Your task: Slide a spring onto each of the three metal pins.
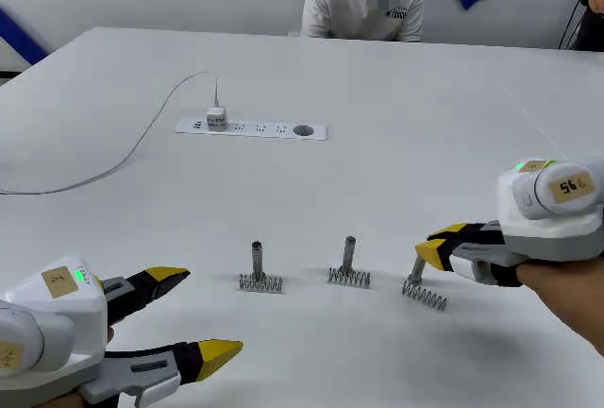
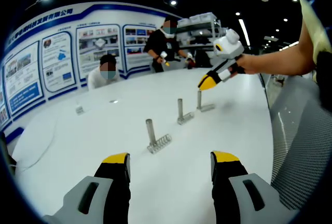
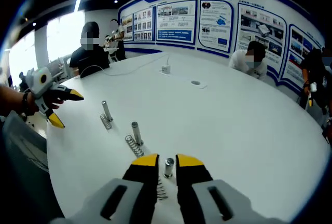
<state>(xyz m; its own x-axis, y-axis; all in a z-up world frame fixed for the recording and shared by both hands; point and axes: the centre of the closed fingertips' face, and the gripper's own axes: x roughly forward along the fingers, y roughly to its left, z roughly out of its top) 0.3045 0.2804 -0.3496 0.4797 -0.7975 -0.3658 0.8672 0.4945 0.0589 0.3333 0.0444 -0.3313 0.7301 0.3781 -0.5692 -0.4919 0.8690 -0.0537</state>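
Both jaw sets are empty. Right gripper (image 3: 167,157): jaws narrowed to a slit, straddling the top of the right pin (image 3: 169,167). A thin gap shows on each side in the right gripper view, so it reads as not pinched. Left gripper (image 2: 170,157): jaws wide open, nothing between them, low at the near left, well apart from the parts.

Right spring (image 1: 425,295) lies flat on the worktop (image 1: 377,144), touching the base of the right pin, just below the right jaws. Mid pin (image 1: 348,252) and left pin (image 1: 257,259) stand upright in a row to the left, each with its spring, mid spring (image 1: 349,278) and left spring (image 1: 260,283), lying at its foot. No spring is on a pin yet, so the task looks to be at its start.

Risks, as a judgement:
- The pins look free-standing. An off-centre close or a sideways nudge from the right jaws would likely tip the right pin, and it could roll.
- The right spring sits against that pin's base, so a low jaw pass could knock it away.
- The springs are thin and round. A hard pinch may squirt one out or crush its coils.
- Threading needs the bore lined up with the pin top. If it is skewed, the spring pushes the pin over unless the other jaws steady it.
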